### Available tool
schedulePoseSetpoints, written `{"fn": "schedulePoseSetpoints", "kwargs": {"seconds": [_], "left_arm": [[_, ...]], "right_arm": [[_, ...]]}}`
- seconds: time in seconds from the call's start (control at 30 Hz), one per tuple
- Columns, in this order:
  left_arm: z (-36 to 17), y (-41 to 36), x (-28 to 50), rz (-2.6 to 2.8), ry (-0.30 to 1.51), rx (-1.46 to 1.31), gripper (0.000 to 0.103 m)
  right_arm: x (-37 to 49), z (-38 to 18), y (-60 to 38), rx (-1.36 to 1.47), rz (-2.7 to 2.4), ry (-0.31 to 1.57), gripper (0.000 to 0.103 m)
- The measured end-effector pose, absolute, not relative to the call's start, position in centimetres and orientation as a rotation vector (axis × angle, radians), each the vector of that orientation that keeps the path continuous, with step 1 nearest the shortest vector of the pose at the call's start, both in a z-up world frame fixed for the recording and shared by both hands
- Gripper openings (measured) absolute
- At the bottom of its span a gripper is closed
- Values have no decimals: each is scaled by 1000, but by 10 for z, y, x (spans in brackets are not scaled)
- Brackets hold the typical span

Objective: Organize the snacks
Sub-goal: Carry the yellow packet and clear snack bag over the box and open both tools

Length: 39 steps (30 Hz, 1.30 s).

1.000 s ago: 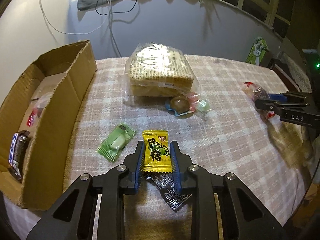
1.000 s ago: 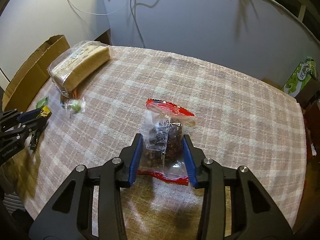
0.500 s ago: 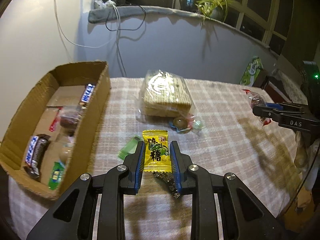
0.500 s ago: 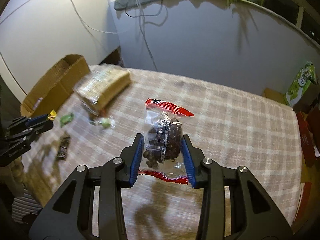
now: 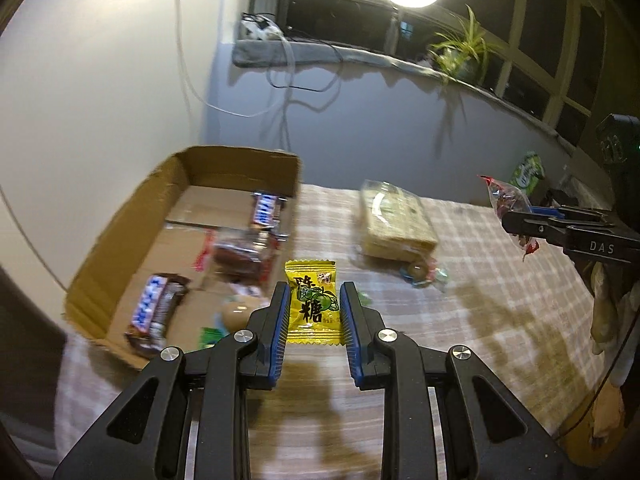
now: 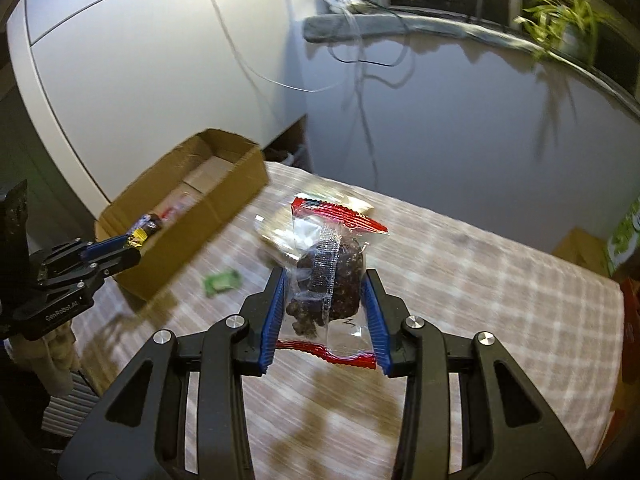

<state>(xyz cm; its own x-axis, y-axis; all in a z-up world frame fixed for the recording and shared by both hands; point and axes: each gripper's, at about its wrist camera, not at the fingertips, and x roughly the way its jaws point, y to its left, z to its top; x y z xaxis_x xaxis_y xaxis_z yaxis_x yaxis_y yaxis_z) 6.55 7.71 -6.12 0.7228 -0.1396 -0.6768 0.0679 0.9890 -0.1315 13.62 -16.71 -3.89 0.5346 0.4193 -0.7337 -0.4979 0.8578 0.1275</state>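
Left hand-held gripper [image 5: 312, 314] clamped on yellow candy packet [image 5: 312, 302], right hand-held gripper [image 6: 324, 312] clamped on clear red-edged snack bag [image 6: 326, 276], both held above worktop [image 5: 460, 320] near cardboard box [image 5: 132, 216], likely for drop-off.

"DAS" on right hand-held gripper [image 5: 520, 222], "GenRobot.AI" on left hand-held gripper [image 6: 134, 250], "糖" on yellow candy packet [image 5: 313, 304]
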Motion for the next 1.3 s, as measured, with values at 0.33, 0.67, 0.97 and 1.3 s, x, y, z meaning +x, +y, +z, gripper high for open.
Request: {"fn": "schedulePoseSetpoints", "kwargs": {"seconds": [0.33,0.67,0.97,1.3], "left_arm": [[-60,129,62,-23,737,-136,24],[-67,165,68,41,741,-165,24],[-77,184,80,79,753,-191,24],[-82,190,87,82,767,-206,24]], "right_arm": [[144,-32,-90,-154,656,836,40],[151,-39,-27,-197,737,850,40],[158,-53,19,-214,778,881,40],[166,-70,53,-256,804,914,40]]}}
